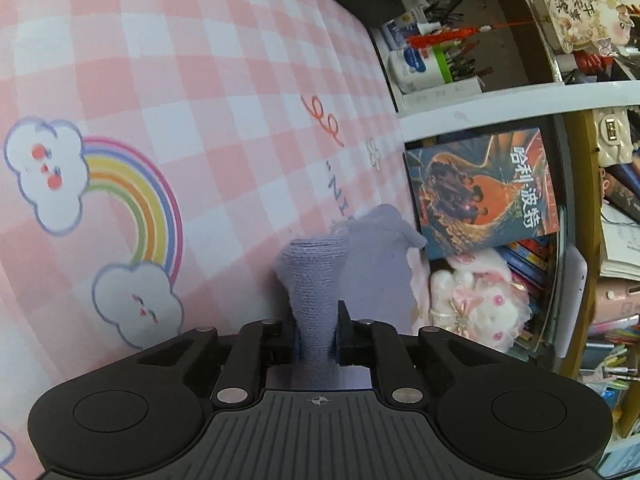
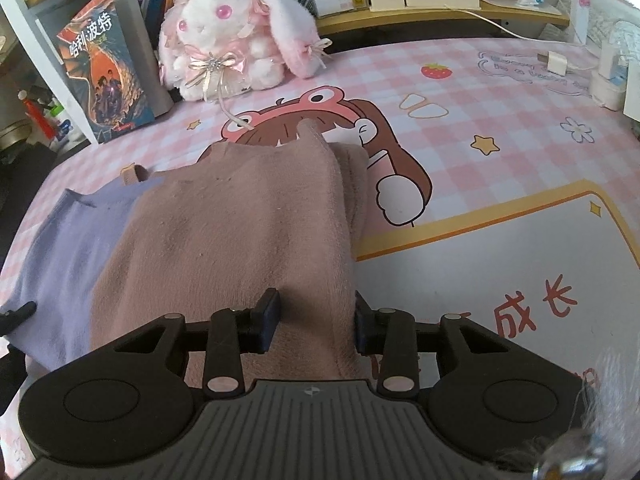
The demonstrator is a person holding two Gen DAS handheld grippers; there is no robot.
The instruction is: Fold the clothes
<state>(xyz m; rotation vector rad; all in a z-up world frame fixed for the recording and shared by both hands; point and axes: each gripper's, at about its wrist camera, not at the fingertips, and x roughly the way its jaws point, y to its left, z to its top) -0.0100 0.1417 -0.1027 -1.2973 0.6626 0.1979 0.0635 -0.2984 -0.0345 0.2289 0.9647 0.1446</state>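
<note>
In the left wrist view my left gripper [image 1: 318, 332] is shut on a bunched edge of a lavender knitted garment [image 1: 316, 276], which stands up between the fingers above the pink checked table mat [image 1: 200, 80]. In the right wrist view the same lavender garment [image 2: 68, 248] lies flat at the left, partly covered by a dusty-pink fleecy garment [image 2: 240, 232] folded on top. My right gripper [image 2: 316, 320] is open, and its fingers straddle the near right edge of the pink garment. How much of the lavender garment lies under the pink one is hidden.
A plush white and pink rabbit [image 2: 236, 36] and a standing book [image 2: 104, 68] sit at the mat's far left. Shelves of books [image 1: 540, 264] border that side. A white charger and cable [image 2: 560, 60] lie at the far right. Bare mat [image 2: 500, 184] spreads to the right of the garments.
</note>
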